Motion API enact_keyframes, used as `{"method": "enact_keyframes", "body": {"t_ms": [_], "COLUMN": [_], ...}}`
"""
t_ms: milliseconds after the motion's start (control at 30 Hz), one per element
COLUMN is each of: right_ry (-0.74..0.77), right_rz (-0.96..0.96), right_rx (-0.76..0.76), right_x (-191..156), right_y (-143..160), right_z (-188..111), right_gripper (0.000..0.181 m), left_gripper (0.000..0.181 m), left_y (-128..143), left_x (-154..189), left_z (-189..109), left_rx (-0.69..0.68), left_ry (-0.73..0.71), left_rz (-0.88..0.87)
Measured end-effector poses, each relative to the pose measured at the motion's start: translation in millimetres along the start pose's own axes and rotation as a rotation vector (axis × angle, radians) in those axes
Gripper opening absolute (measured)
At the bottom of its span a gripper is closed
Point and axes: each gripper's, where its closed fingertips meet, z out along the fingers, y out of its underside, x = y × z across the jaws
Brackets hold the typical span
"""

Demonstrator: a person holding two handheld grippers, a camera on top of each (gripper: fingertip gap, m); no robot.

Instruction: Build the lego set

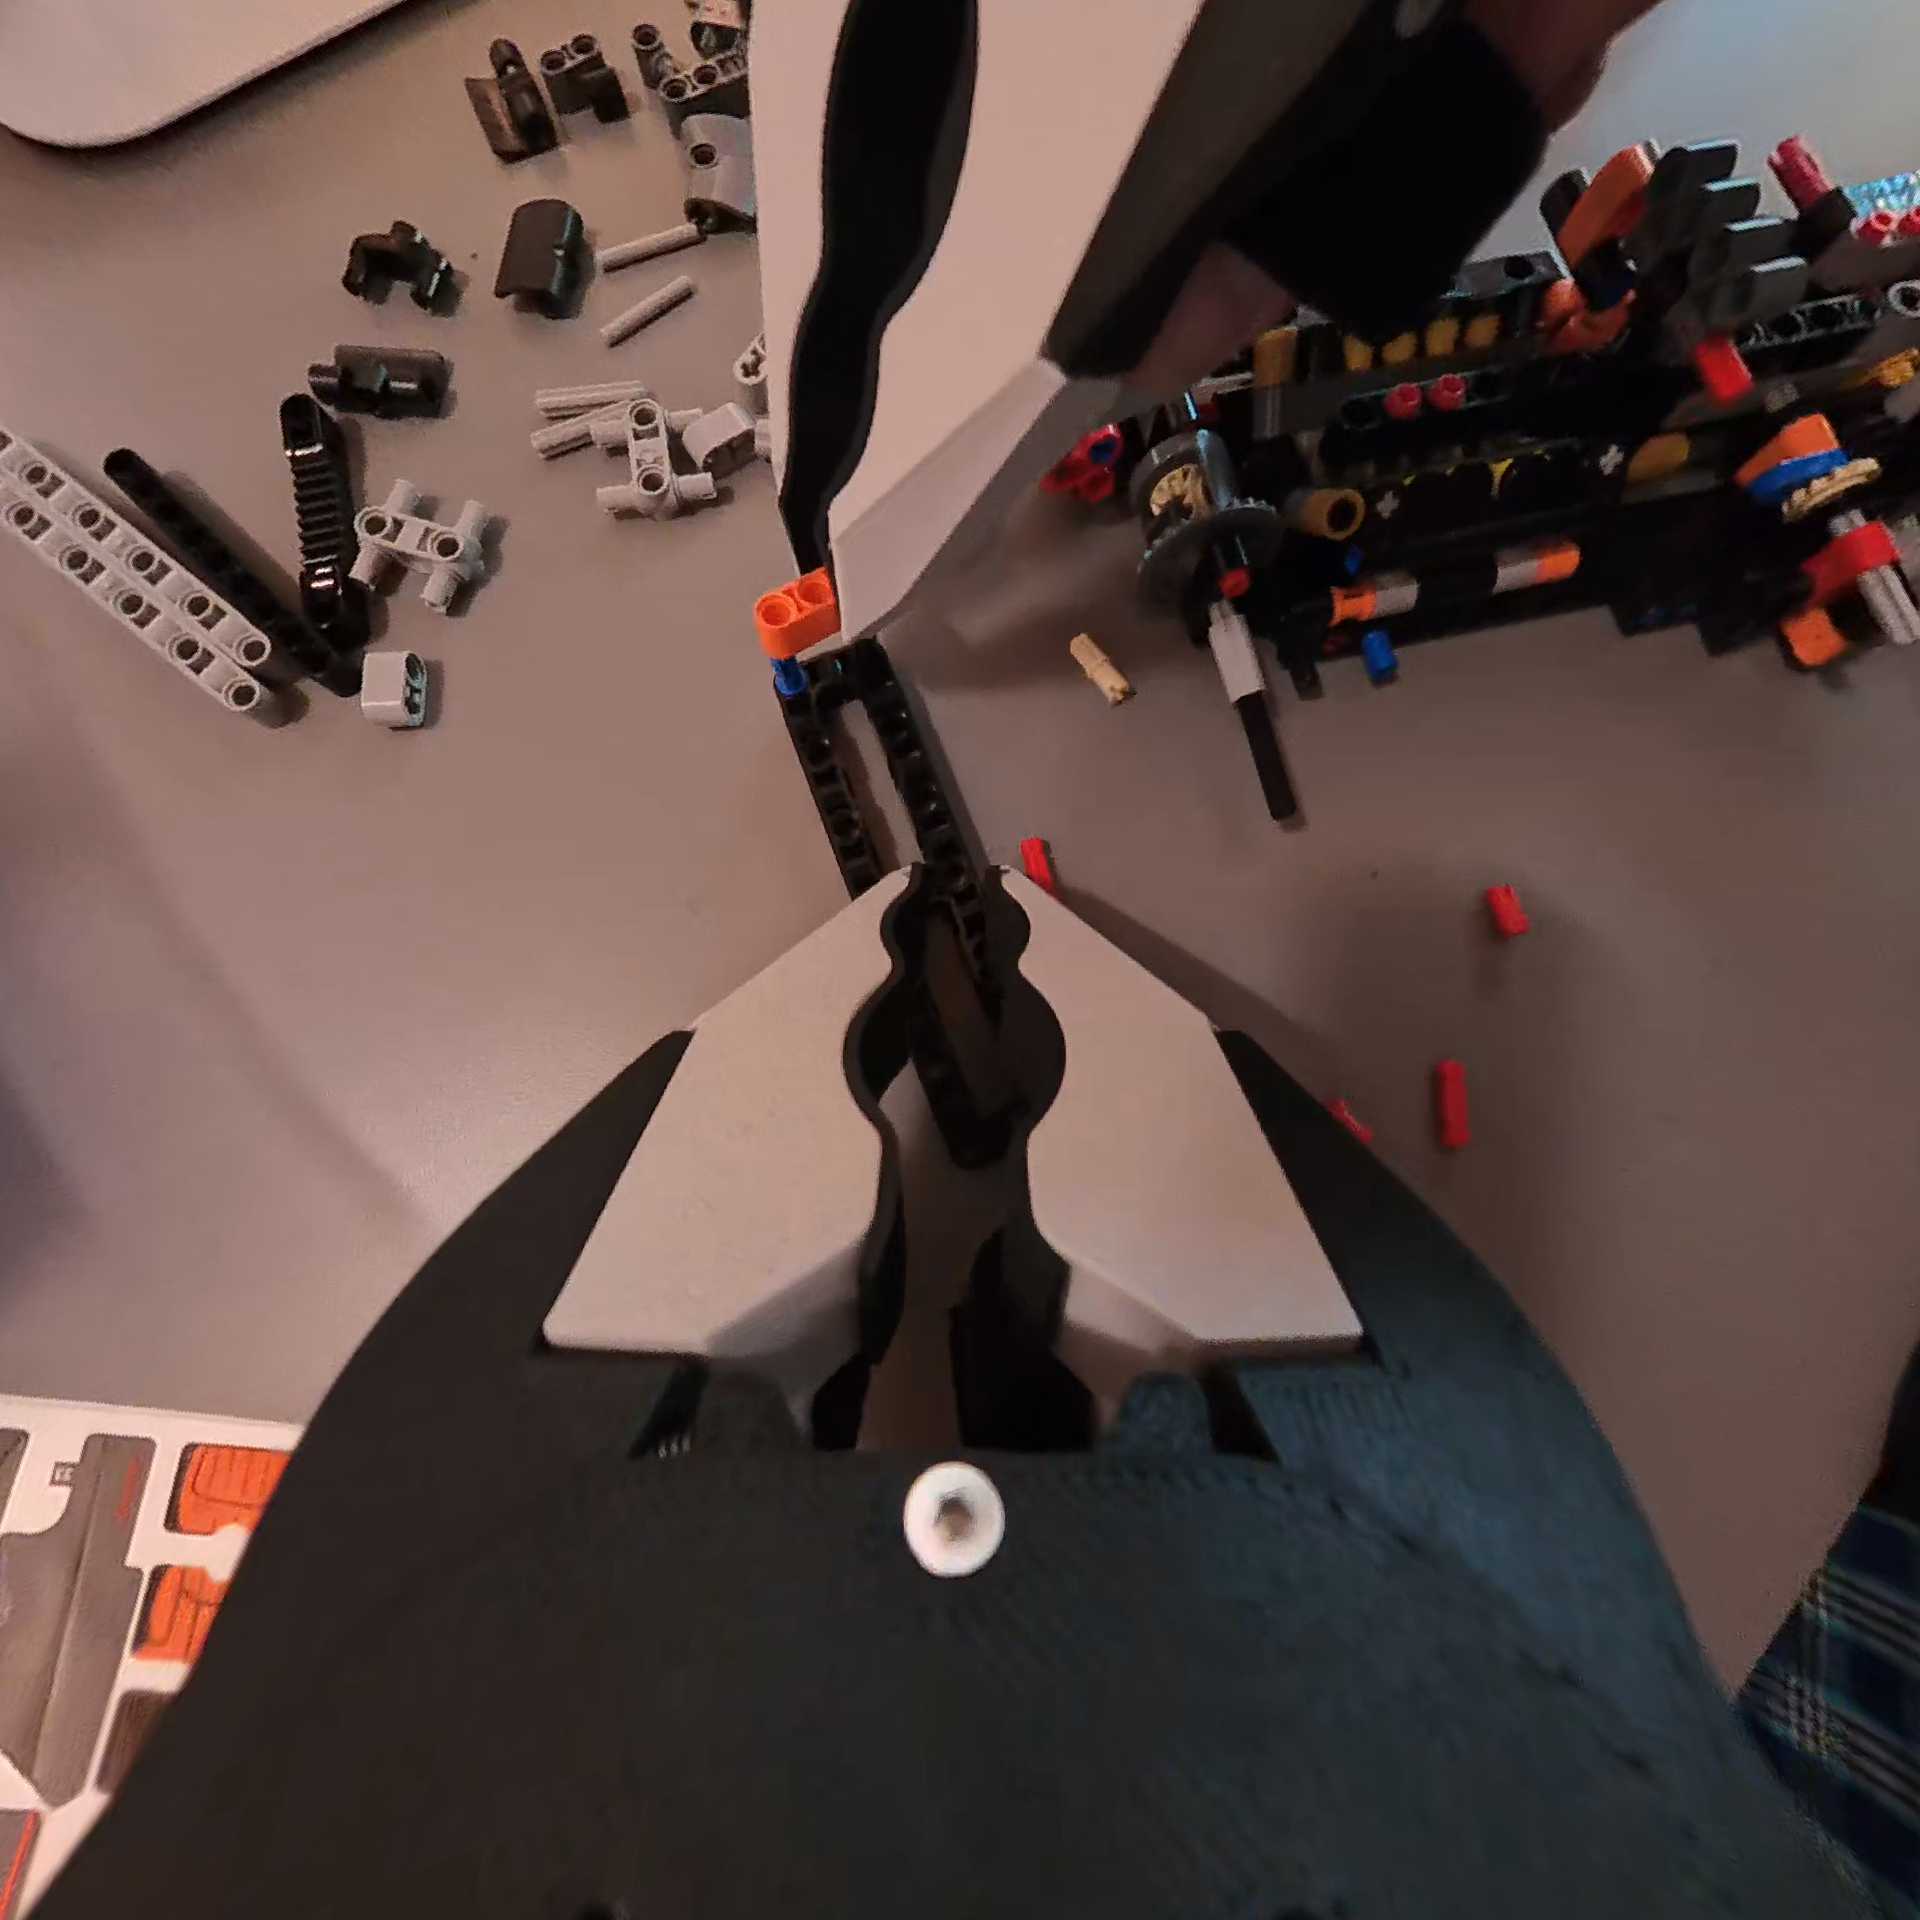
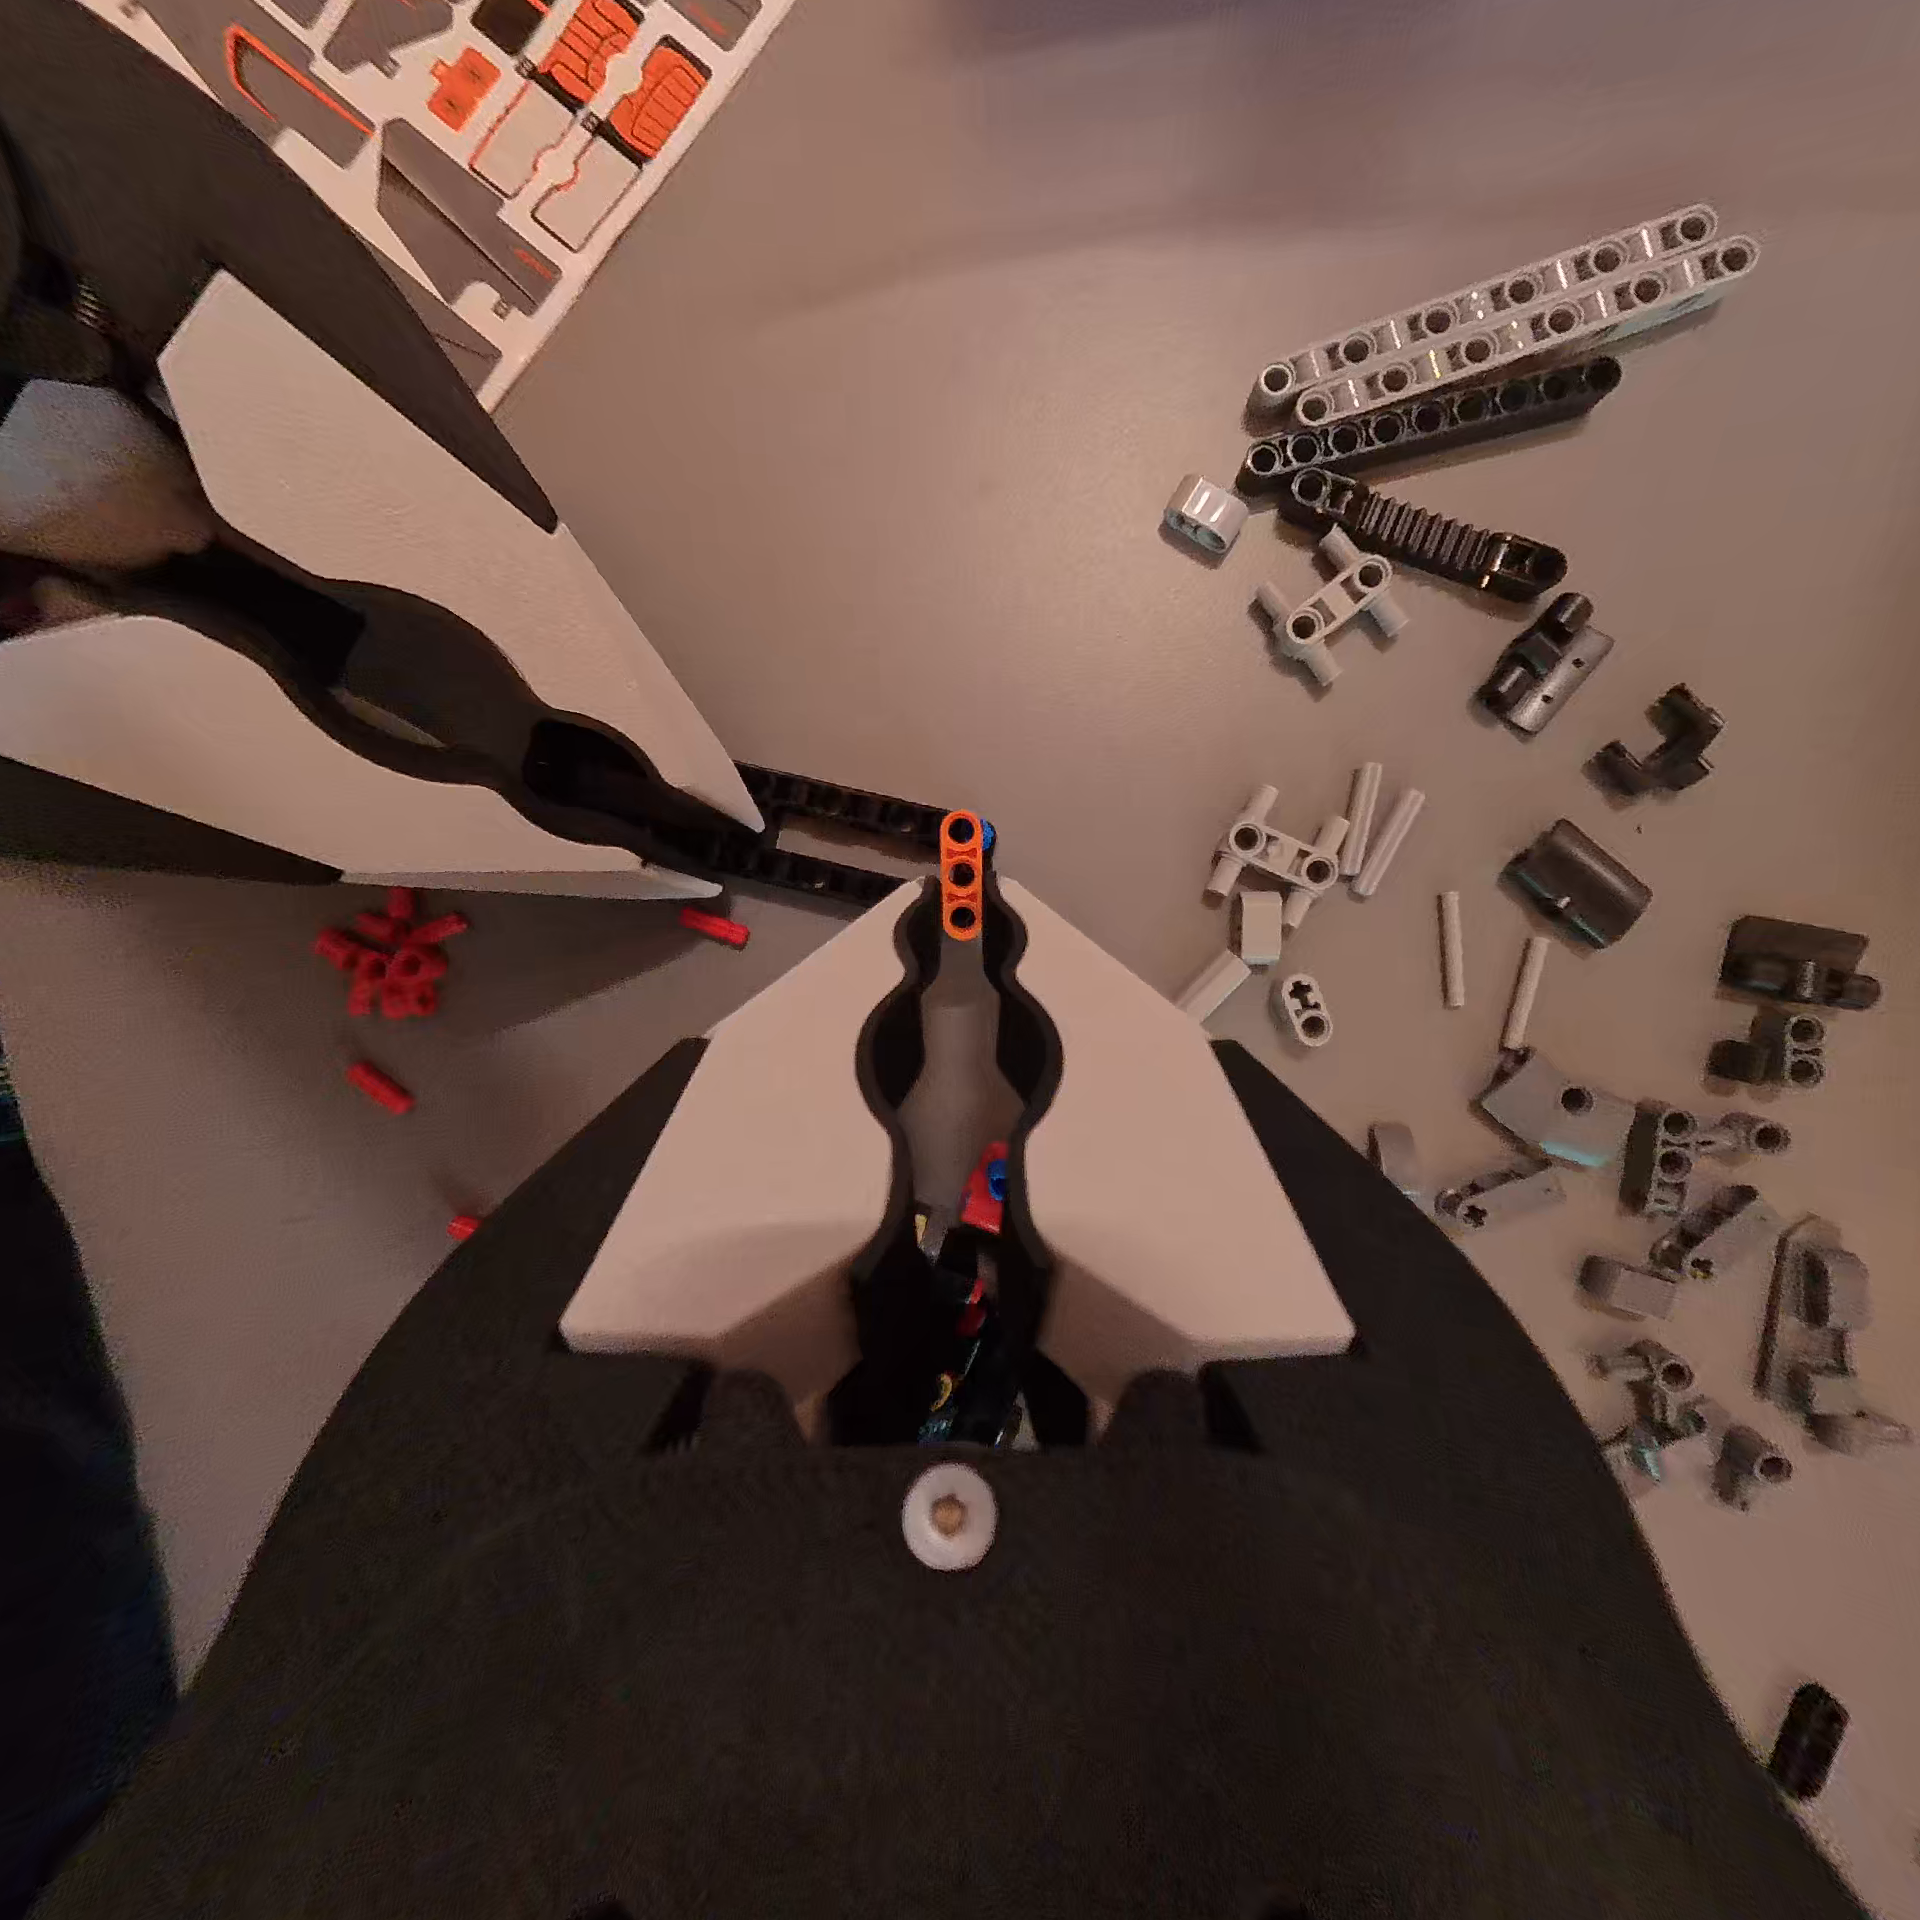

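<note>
My left gripper point(image 1: 951, 883) is shut on a black rectangular beam frame point(image 1: 868, 758) and holds it out over the table. My right gripper point(image 2: 961, 894) is shut on a small orange three-hole beam point(image 2: 961, 878). The orange beam's top hole sits against a blue pin point(image 1: 788, 677) at the frame's far corner. In the left wrist view the right gripper point(image 1: 831, 592) comes down from above with the orange beam point(image 1: 798, 613) at its tip. In the right wrist view the left gripper point(image 2: 717, 842) enters from the left with the frame point(image 2: 852, 821).
A part-built black, red and orange model point(image 1: 1558, 468) lies at the right. Loose grey and black parts point(image 2: 1455, 727) are scattered on the table. Several red pins point(image 2: 390, 961) lie near the left gripper. A sticker sheet point(image 2: 540, 145) lies at the far edge. Spacing between my two grippers at the tips: around 5 cm.
</note>
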Motion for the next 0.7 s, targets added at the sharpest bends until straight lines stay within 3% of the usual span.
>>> {"method": "enact_keyframes", "body": {"t_ms": [33,167,300,467,700], "right_ry": [0.012,0.047,0.058,0.074,0.081], "right_rz": [-0.001,0.014,0.027,0.022,0.01], "right_rx": [-0.005,-0.009,-0.011,-0.023,-0.05], "right_x": [0.3,3.3,3.4,4.2,4.3], "right_y": [0.2,0.1,0.1,0.0,0.0], "right_z": [0.0,0.8,2.1,1.7,1.7], "right_gripper": [0.005,0.004,0.004,0.004,0.004], "left_gripper": [0.01,0.01,0.017,0.018,0.017], "left_y": [-0.2,-1.3,-10.2,-38.7,-46.7], "left_x": [0.0,0.2,5.9,-23.8,-38.3], "left_z": [0.3,0.1,-7.8,-23.6,6.5], "left_rx": [0.007,0.024,0.076,0.19,0.157], "left_ry": [-0.006,0.012,0.137,0.216,0.322], "left_rz": [-0.004,-0.02,-0.091,-0.198,-0.361]}}
